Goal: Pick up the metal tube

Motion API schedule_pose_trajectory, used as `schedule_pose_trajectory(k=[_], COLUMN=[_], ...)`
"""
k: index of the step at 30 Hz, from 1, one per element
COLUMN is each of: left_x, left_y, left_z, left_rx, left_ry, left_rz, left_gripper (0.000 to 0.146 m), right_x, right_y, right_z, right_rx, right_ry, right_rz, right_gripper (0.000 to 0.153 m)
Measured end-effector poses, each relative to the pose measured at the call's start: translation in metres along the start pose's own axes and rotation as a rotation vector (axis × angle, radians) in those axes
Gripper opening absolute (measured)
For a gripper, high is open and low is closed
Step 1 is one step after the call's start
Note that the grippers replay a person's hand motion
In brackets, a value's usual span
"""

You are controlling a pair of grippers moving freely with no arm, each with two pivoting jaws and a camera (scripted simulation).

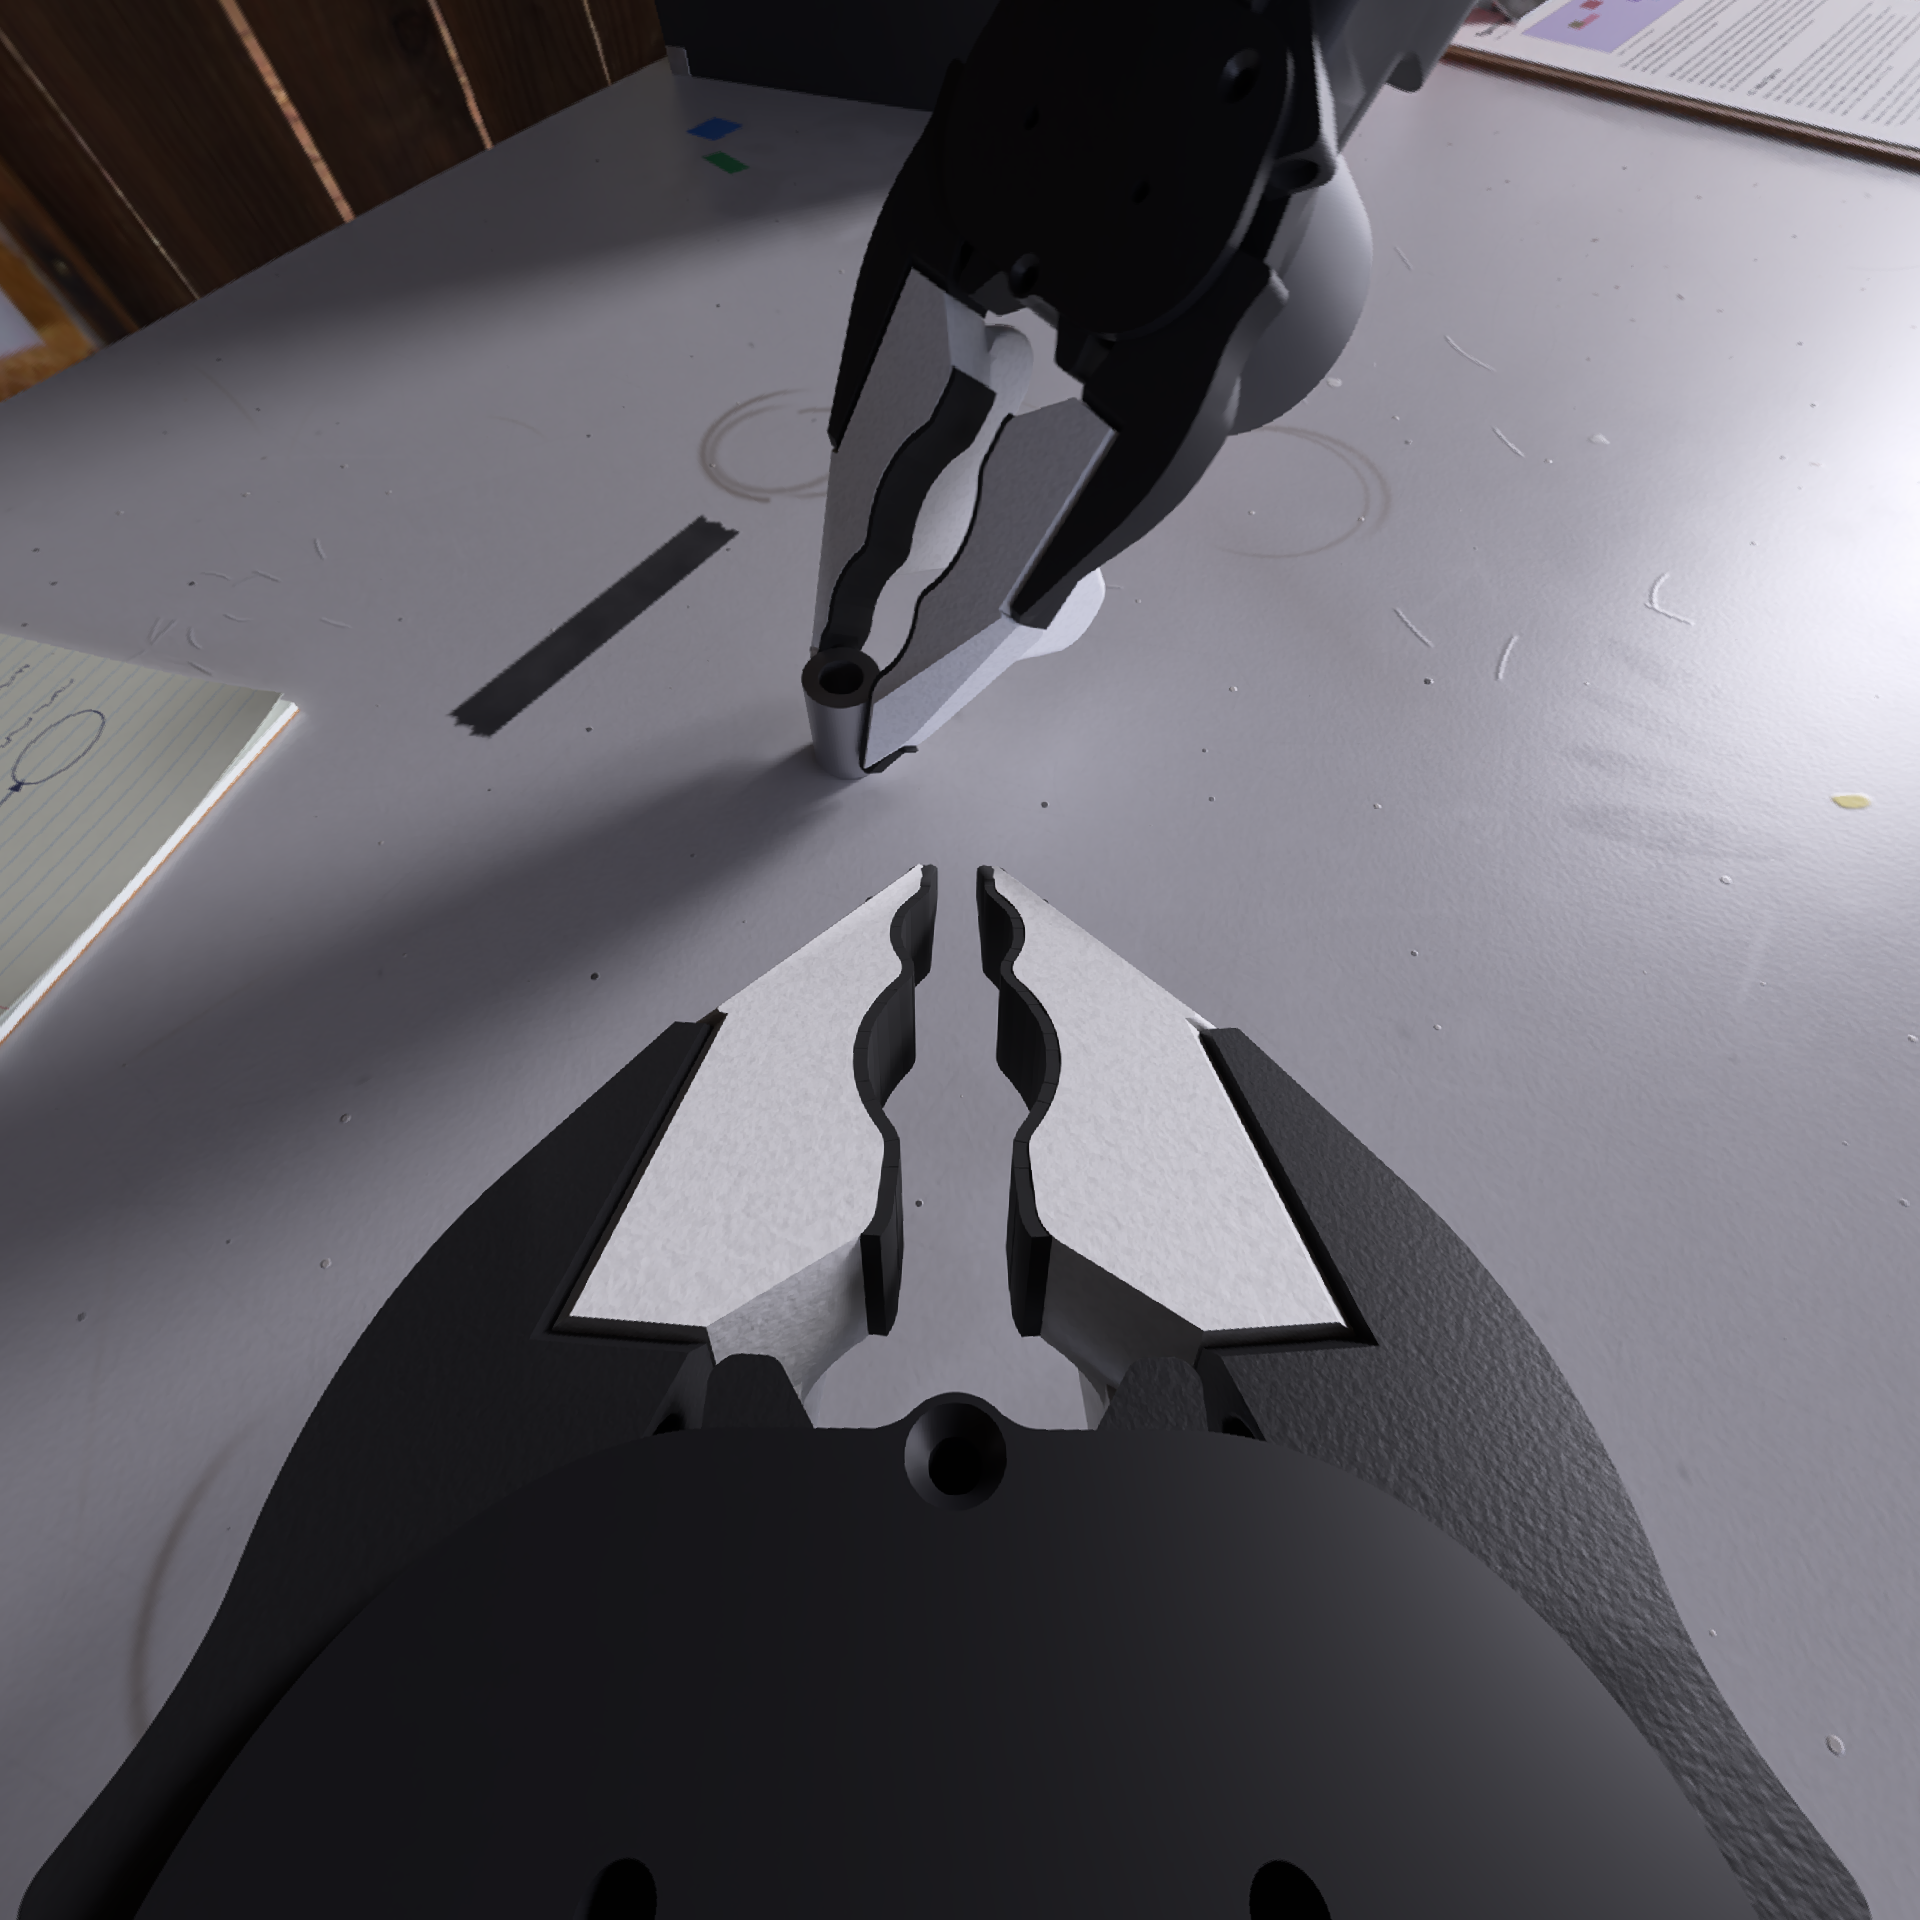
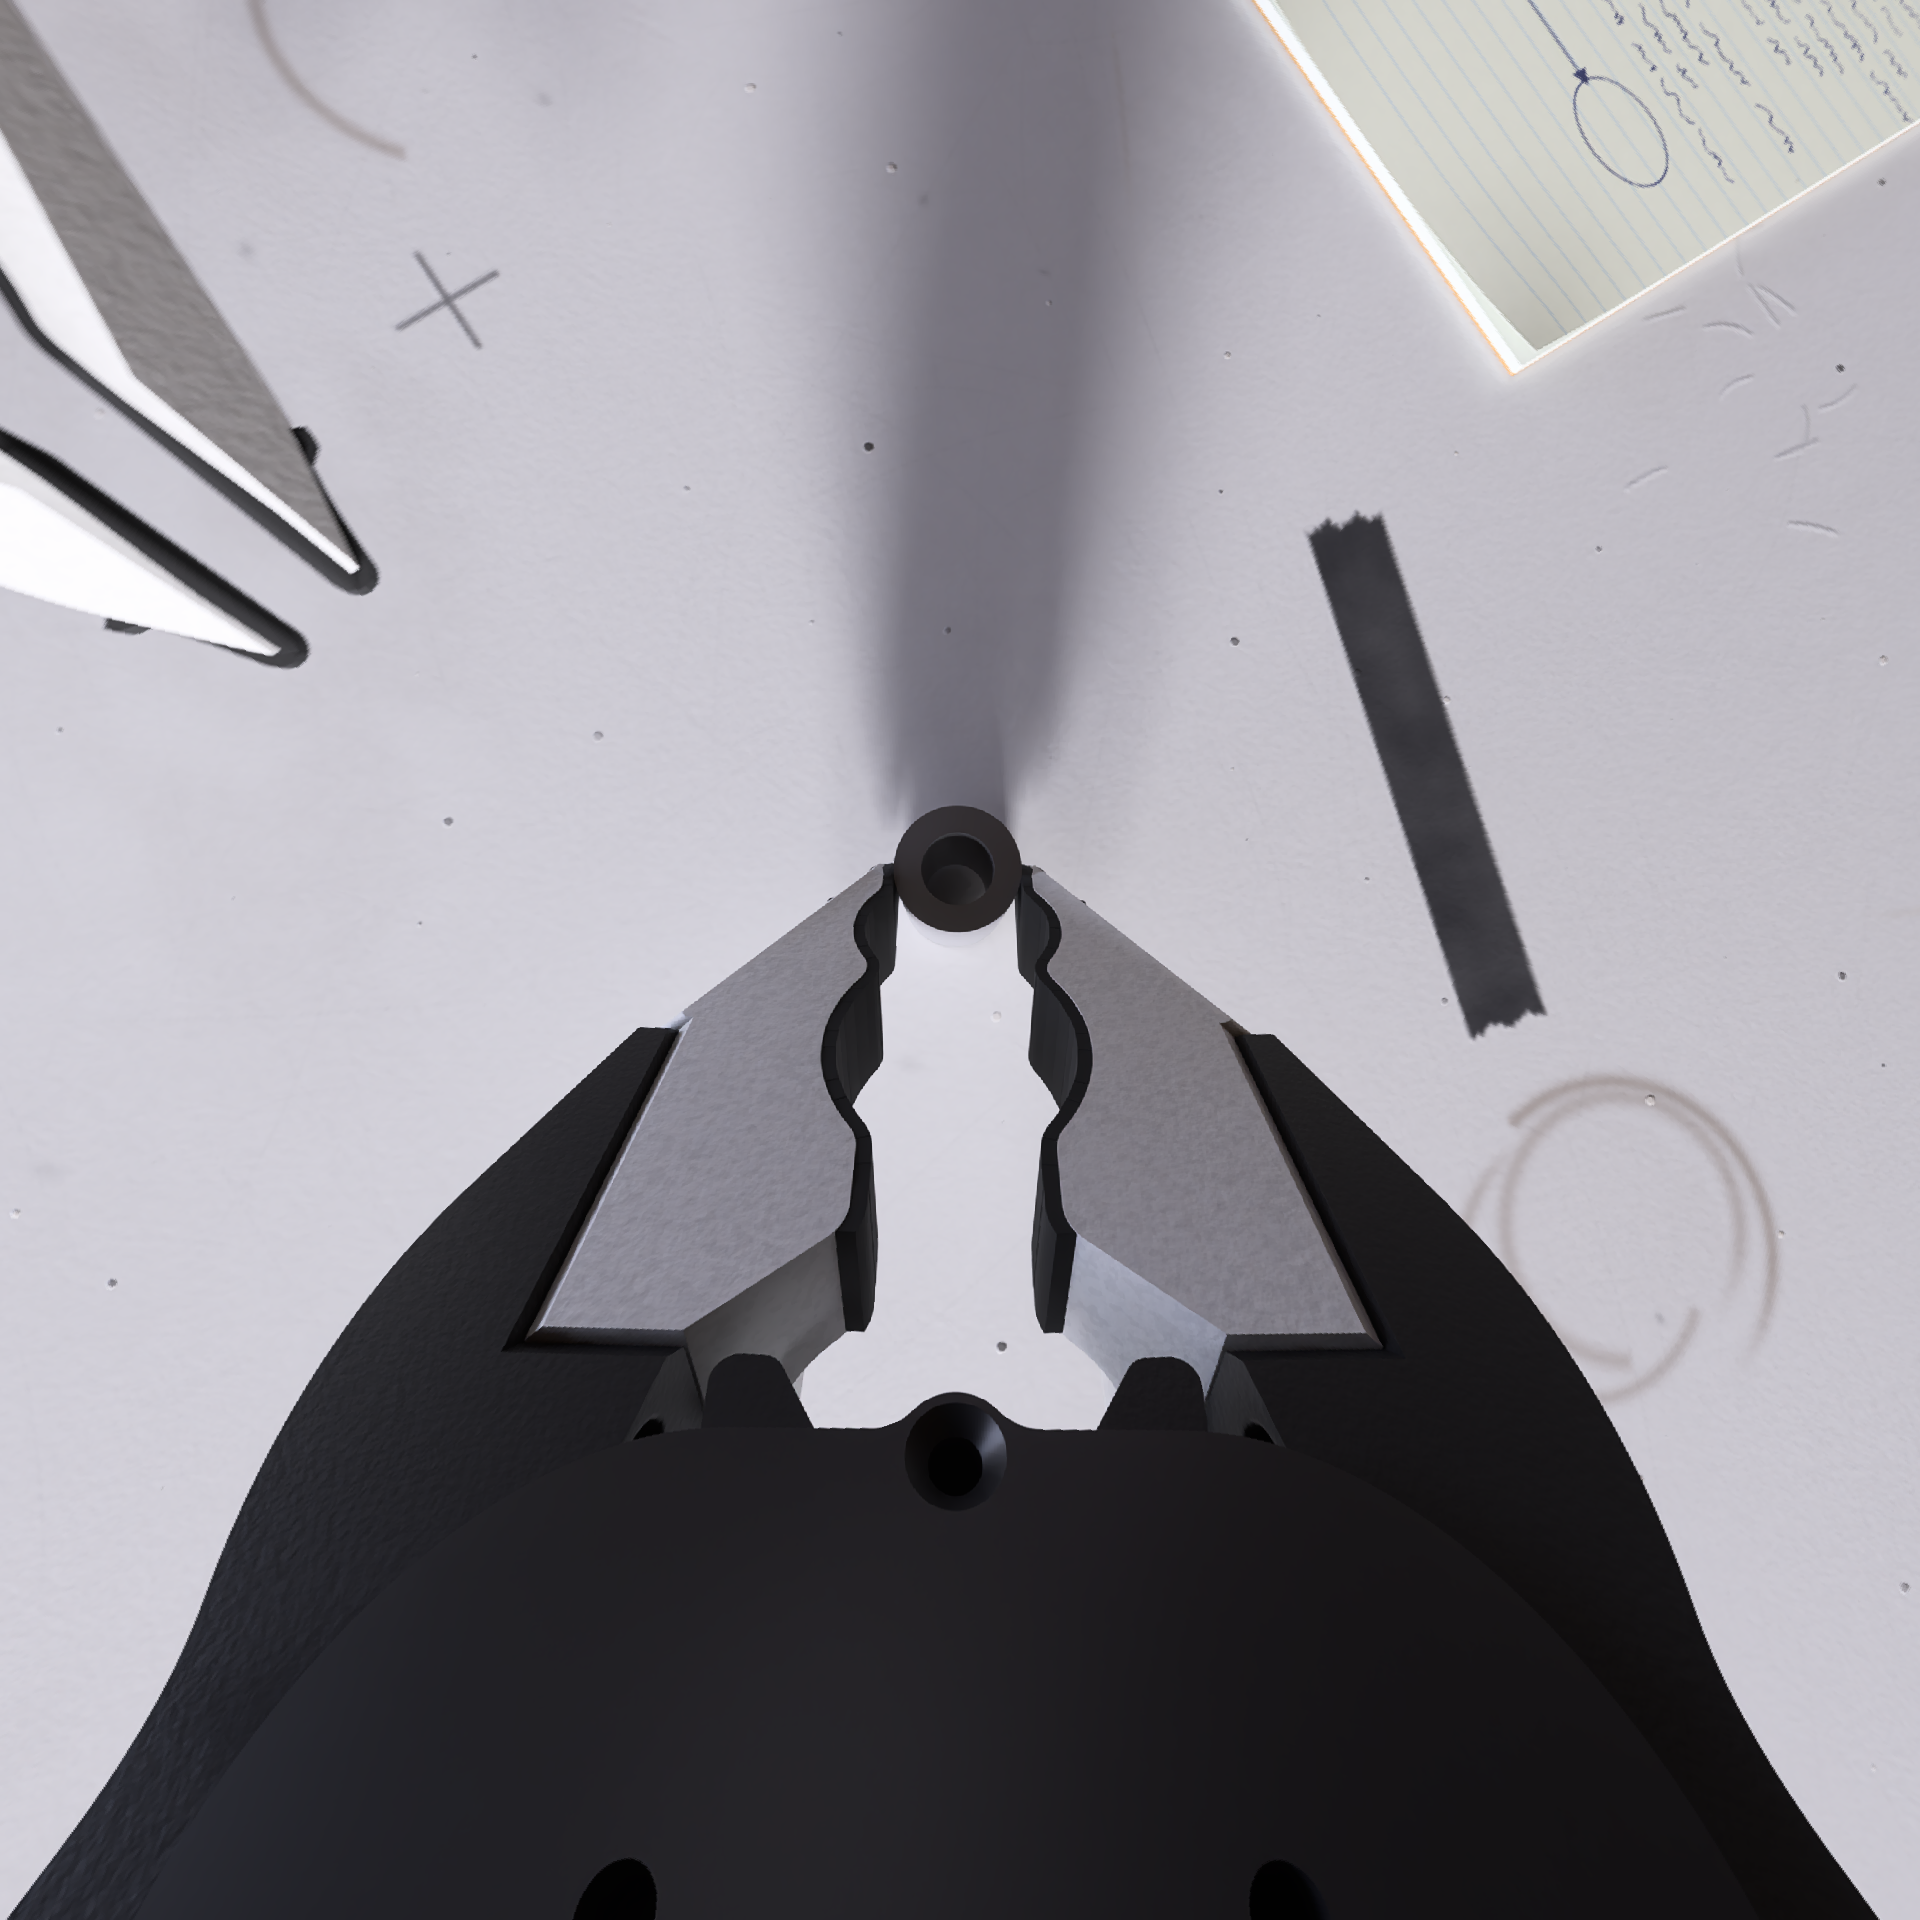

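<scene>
On white table [image 2: 623, 935], right gripper [image 2: 956, 883] pinching upright metal tube [image 2: 954, 871] at fingertips; grasp step. Next: straight lift, firm squeeze. Left gripper [image 1: 954, 878] idling nearly closed, empty.

The right gripper [image 2: 956, 883] points steeply down, and its two fingertips press on the metal tube [image 2: 954, 871] from the 3 and 9 o'clock sides. The left gripper [image 1: 954, 883] hangs a little apart, with its jaws almost together and nothing between them, pointing toward 12 o'clock.
</scene>
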State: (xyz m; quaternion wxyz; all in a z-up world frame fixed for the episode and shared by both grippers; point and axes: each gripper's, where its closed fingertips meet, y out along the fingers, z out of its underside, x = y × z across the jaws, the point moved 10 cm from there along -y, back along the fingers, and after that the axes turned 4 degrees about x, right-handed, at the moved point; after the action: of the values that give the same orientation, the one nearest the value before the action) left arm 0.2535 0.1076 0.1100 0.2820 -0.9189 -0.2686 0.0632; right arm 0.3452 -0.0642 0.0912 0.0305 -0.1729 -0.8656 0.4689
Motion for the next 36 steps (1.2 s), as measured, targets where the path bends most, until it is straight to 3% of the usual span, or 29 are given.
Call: schedule_pose_trajectory(k=[5,9,13,17,20,26,36], left_x=[-0.001,0.0,0.0,-0.005,-0.011,-0.017,-0.02], left_y=[0.004,0.005,0.002,-0.001,0.002,0.005,0.008], left_z=[0.002,0.002,-0.001,-0.006,-0.008,-0.01,-0.009], left_rx=[0.006,-0.029,-0.186,-0.321,-0.368,-0.411,-0.386], left_ry=[-0.004,-0.056,-0.198,-0.27,-0.303,-0.337,-0.357], left_rz=[0.028,0.088,0.25,0.427,0.568,0.693,0.743], left_gripper=[0.007,0.007,0.007,0.007,0.007,0.007,0.007], right_x=[0.013,0.035,0.072,0.098,0.111,0.124,0.132], right_y=[-0.012,-0.04,-0.07,-0.089,-0.095,-0.099,-0.097], right_z=[0.006,0.008,0.014,0.019,0.022,0.027,0.031], right_rx=[-0.043,-0.185,-0.394,-0.485,-0.52,-0.529,-0.506], right_ry=[-0.041,-0.134,-0.313,-0.423,-0.465,-0.498,-0.575], right_rz=[0.033,0.125,0.26,0.408,0.456,0.514,0.557], right_gripper=[0.022,0.022,0.022,0.022,0.022,0.022,0.022])
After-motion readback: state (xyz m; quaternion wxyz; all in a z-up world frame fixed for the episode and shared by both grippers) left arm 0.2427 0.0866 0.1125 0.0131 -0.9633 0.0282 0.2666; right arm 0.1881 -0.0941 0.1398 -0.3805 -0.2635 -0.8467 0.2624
